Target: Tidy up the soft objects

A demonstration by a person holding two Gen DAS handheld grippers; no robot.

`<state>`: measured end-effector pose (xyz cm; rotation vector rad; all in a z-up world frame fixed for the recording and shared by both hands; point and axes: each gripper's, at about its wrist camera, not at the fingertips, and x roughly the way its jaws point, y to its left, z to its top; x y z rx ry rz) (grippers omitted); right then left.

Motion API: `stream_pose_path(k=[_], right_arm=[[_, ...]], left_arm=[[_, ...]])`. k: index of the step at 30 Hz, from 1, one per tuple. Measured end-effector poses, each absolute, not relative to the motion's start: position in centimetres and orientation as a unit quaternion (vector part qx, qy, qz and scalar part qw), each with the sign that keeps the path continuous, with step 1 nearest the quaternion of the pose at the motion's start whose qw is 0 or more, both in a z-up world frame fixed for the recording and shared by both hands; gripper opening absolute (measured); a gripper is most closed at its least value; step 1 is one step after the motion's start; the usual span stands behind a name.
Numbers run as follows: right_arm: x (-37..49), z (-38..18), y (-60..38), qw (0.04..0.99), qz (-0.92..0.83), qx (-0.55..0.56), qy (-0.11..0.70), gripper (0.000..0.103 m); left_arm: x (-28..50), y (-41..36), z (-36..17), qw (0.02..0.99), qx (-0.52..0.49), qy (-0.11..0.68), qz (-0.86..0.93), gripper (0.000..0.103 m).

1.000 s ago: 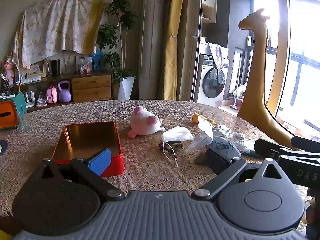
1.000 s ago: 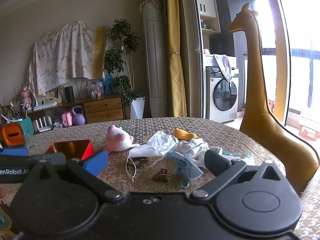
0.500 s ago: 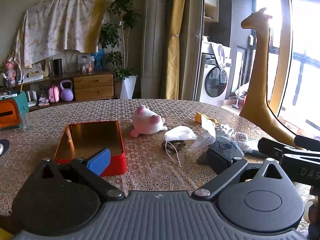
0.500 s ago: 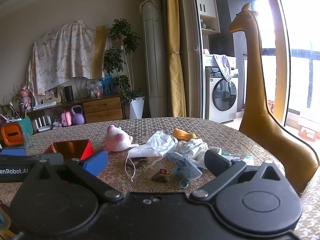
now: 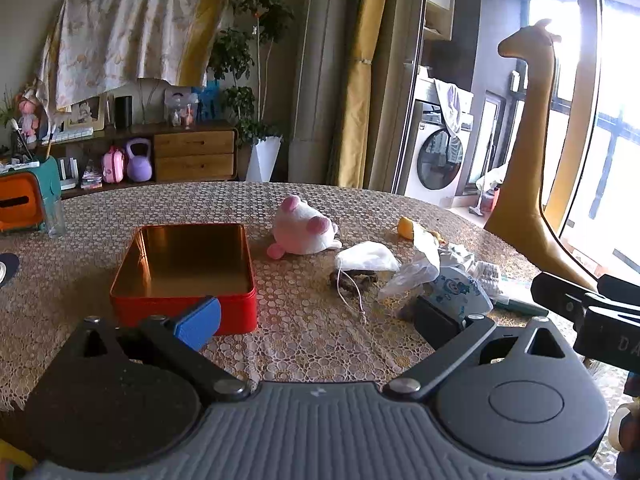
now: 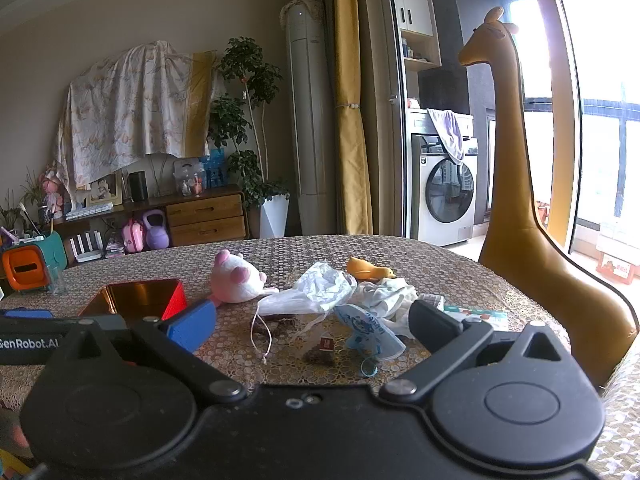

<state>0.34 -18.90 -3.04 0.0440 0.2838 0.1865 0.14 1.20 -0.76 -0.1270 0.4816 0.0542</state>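
An open red tin (image 5: 184, 304) (image 6: 172, 304) with a gold inside sits on the lace-covered table. To its right lies a pink and white plush pig (image 5: 302, 232) (image 6: 236, 280). Further right are a white face mask (image 5: 366, 258) (image 6: 288, 304), a crumpled plastic bag (image 5: 416, 268) (image 6: 324, 280), a blue printed child's mask (image 5: 460, 294) (image 6: 368, 328) and a yellow plush duck (image 5: 406, 227) (image 6: 366, 269). My left gripper (image 5: 316, 318) hovers open near the table's front edge, holding nothing. My right gripper (image 6: 312, 324) is open and empty too, just right of the left one.
An orange and teal box (image 5: 24, 200) and a glass (image 5: 54, 216) stand at the table's far left. A tall giraffe figure (image 6: 516, 200) stands off the right edge. A sideboard, a plant and a washing machine lie beyond the table.
Both grippers have drawn back and risen slightly, so the table items look a little farther away. Nothing on the table has moved; both grippers stay open.
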Motion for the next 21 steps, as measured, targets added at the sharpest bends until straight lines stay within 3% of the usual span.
stream_pose_path(k=[21], right_arm=[[0.41,-2.68,-18.97,0.985,0.095,0.023,0.139,0.103]], left_arm=[[-0.03,0.99,-0.70,0.971,-0.063,0.232,0.017,0.103]])
